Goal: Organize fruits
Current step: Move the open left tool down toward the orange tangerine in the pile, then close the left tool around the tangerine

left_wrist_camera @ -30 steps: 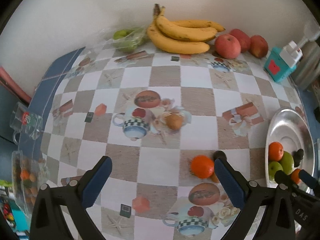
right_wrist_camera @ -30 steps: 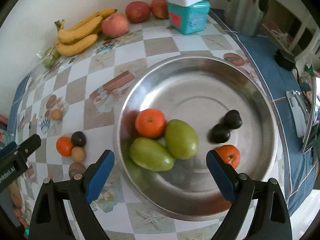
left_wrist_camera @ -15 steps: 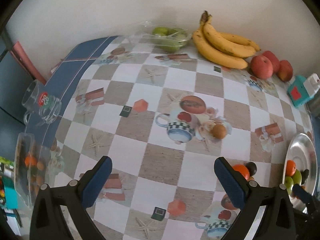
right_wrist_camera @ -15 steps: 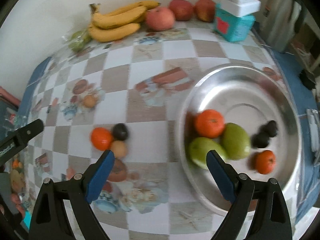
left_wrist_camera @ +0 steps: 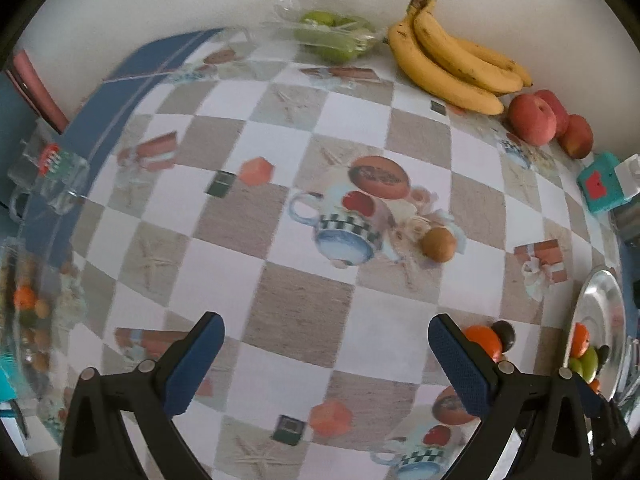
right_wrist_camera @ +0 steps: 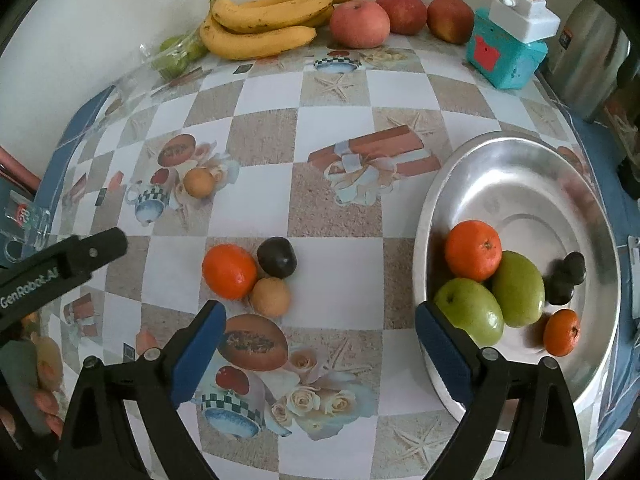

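Three loose fruits, touching: orange (right_wrist_camera: 229, 271), dark plum (right_wrist_camera: 277, 257), small tan fruit (right_wrist_camera: 270, 296), just ahead of the left fingertip of the right gripper (right_wrist_camera: 320, 320), spread wide, holding nothing. Left gripper (left_wrist_camera: 326, 346) likewise wide apart and empty, the same cluster partly hidden behind its right finger. Steel dish (right_wrist_camera: 520, 152) off past the right finger, already carrying several fruits. Judged light, round, prone to roll, soft-skinned; best pinched gently across the middle.
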Demonstrator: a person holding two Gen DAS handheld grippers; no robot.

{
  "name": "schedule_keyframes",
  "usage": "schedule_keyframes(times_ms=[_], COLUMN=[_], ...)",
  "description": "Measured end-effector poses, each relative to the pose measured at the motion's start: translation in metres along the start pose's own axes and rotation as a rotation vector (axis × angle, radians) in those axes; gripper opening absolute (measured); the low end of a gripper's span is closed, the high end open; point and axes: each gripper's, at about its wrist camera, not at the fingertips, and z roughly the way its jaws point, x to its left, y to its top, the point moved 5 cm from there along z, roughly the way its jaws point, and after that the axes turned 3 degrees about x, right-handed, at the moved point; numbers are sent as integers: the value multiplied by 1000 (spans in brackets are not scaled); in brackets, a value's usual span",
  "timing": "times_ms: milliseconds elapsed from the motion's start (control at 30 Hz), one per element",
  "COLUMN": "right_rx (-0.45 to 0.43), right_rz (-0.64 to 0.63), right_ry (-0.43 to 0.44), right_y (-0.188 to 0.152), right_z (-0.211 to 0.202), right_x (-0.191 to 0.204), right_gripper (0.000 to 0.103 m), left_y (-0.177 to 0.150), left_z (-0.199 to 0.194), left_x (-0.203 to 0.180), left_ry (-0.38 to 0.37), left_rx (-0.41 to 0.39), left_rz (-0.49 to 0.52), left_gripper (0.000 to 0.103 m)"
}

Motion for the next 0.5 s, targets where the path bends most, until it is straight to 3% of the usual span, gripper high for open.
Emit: schedule_keyframes(times_ms=[67,300,500], right_rx=[-22,-28,-27], right_rz=[-7,63,127], right_ry=[-35,-52,-49], right_y=[3,6,5], right_z=[-5,-10,-13], right_x=[-3,-29,-54], right_gripper=[96,96,96], left_y=[0,-4,-8], left_z=[2,10,19], left_x=[-5,-33,-58], left_ry=[-30,-78,-164], left_rx=[3,25,67], left_rz=[-9,37,63], left_gripper=[103,103,102])
